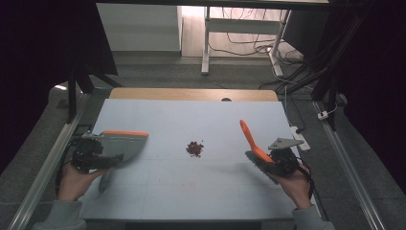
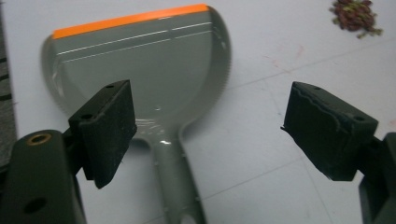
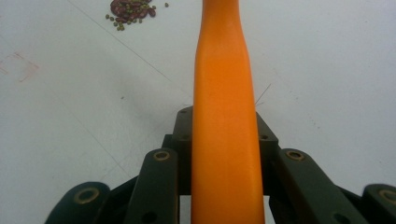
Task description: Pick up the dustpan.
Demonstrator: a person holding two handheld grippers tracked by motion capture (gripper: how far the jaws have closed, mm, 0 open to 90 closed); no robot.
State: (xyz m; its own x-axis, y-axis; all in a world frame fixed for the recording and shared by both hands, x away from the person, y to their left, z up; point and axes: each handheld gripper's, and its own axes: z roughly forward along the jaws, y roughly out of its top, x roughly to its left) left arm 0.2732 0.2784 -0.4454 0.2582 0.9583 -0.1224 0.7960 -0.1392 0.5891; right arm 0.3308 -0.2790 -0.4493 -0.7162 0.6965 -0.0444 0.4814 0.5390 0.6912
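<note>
Dustpan (image 2: 140, 70) empty, left gripper (image 2: 210, 135) wide above handle; right gripper (image 3: 224, 135) clamps orange brush handle (image 3: 224, 116).

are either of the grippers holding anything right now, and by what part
The right gripper is shut on the brush, gripping its orange handle. The left gripper is open over the dustpan, holding nothing.

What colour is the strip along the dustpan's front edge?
Orange, on a grey dustpan; the left gripper view shows it best.
</note>
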